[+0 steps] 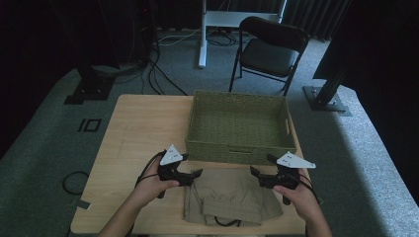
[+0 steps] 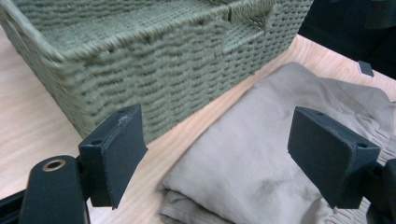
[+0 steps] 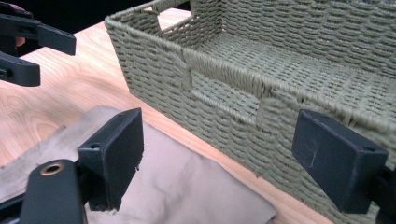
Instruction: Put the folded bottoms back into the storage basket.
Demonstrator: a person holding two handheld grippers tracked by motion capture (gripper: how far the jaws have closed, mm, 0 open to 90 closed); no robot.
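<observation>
While the folded khaki garment (image 1: pixel 230 195) lies flat on the counter (image 1: pixel 138 123) just in front of the woven basket (image 1: pixel 240 126), on the person's side of it, the two hand-held grippers flank the cloth. The left hand-held gripper (image 1: pixel 196 174) sits at the garment's left upper corner, its jaws standing wide with nothing between them; in the left gripper view the cloth (image 2: pixel 261 158) lies below and beyond the jaws, and the basket wall (image 2: pixel 154 79) rises just behind it. The right hand-held gripper (image 1: pixel 254 172) is at the garment's right upper corner, close to the basket's front wall, jaws likewise spread wide and empty; in the right gripper view the cloth's edge (image 3: pixel 187 182) runs just beside the basket's base (image 3: pixel 243 116).

The basket is olive green, with a handle cut-out in its front wall. The counter is light wood. Beyond the basket, a black folding chair (image 1: pixel 269 49) stands on grey carpet (image 1: pixel 44 143), with cables (image 1: pixel 158 74) trailing across the floor and dark curtains behind.
</observation>
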